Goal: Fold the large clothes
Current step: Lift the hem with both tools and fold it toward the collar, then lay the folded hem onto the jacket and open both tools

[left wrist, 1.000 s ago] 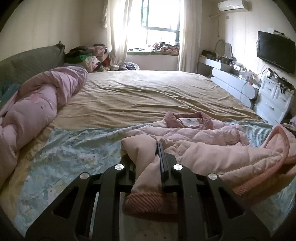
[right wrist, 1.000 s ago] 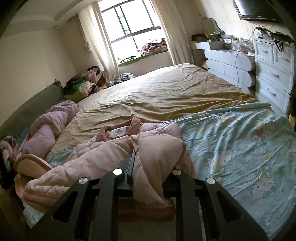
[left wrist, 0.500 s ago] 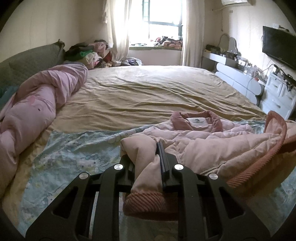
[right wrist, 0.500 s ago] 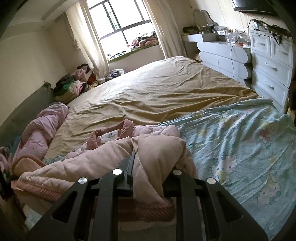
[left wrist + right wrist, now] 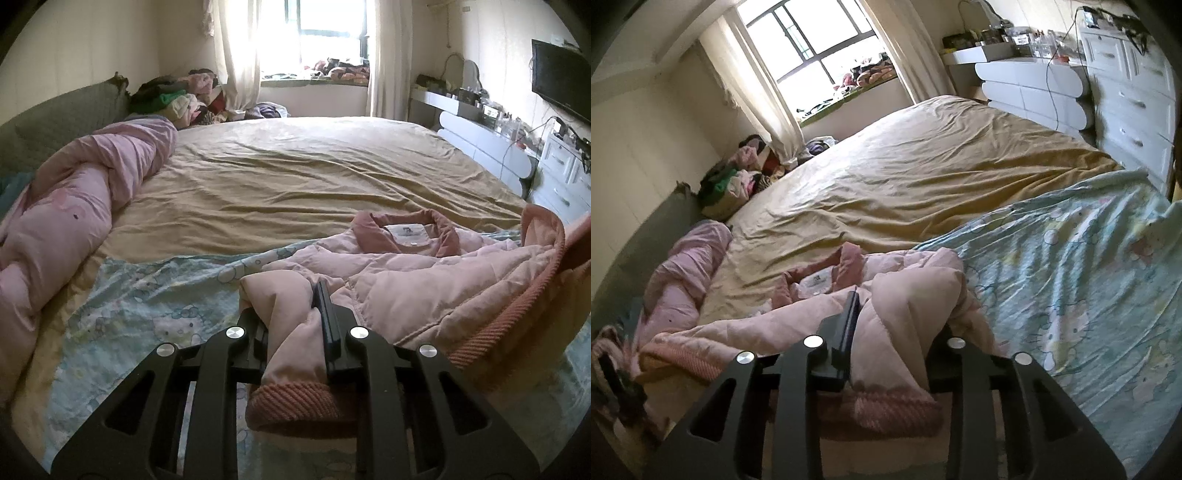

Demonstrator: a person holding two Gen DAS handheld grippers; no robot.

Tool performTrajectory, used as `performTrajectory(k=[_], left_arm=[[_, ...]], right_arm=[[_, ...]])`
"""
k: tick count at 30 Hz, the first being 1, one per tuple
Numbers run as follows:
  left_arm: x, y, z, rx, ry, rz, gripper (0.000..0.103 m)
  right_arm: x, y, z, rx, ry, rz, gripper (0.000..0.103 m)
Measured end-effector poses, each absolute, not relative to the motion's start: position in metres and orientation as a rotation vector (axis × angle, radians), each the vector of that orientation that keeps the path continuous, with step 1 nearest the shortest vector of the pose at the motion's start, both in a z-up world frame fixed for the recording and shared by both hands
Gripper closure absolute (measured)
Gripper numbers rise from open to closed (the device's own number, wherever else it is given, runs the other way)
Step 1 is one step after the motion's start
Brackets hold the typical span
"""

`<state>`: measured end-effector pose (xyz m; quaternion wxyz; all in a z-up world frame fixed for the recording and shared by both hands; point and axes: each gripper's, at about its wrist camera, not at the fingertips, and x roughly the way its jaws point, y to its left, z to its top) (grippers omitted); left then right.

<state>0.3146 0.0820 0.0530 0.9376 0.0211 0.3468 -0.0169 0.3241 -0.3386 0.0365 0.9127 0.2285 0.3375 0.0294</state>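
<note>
A wide bed (image 5: 295, 173) fills most of both views, its far part covered by a wrinkled tan sheet (image 5: 923, 162) and its near part by a pale blue cartoon-print sheet (image 5: 1078, 266). Along the left side of the bed lies a rolled pink quilt (image 5: 74, 206), running from near to far against a dark green headboard (image 5: 66, 114). At the far left corner a heap of mixed clothes (image 5: 177, 99) sits below a bright curtained window (image 5: 314, 33). On the right wall stand a white dresser (image 5: 1130, 92) and a dark television (image 5: 557, 85). The pink padded jacket (image 5: 424, 273) lies crumpled on the near part of the bed, across the line where the blue sheet meets the tan one, with its darker pink collar (image 5: 402, 232) and white label turned up toward the far side. The left gripper (image 5: 291, 314) is pinching a fold of one sleeve, the ribbed cuff (image 5: 295, 402) hanging just under its fingers. The right gripper (image 5: 886, 325) is likewise clamped on a bunched fold of the jacket, a ribbed cuff (image 5: 886, 410) drooping below it
</note>
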Motion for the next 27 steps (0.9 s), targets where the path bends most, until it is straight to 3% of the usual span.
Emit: performTrajectory(k=[2,4,20,21,23,24,27], left_arm=[[0.318,0.083,0.050,0.044,0.713,-0.034,0.089],[0.319,0.083,0.049,0.045,0.716,-0.034,0.089],[0.326,0.087,0.042,0.037,0.709,-0.053,0.089],[0.326,0.087,0.043,0.037,0.709,-0.054,0.089],[0.327,0.087,0.041,0.035,0.707,-0.058,0.089],[0.327,0.085,0.041,0.038,0.707,-0.061,0.089],[0.327,0.083,0.040,0.041,0.705,-0.064,0.088]], right_arm=[[0.322,-0.340,0.038,0.504,0.676,0.081,0.056],[0.319,-0.339,0.042,0.509,0.651,0.092,0.051],[0.302,-0.330,0.047,0.475,0.564,0.084,0.040],[0.302,-0.330,0.047,0.478,0.561,0.091,0.039],[0.303,-0.332,0.047,0.511,0.549,0.115,0.022],[0.303,-0.335,0.047,0.553,0.540,0.154,0.018],[0.303,-0.335,0.049,0.580,0.534,0.167,0.018]])
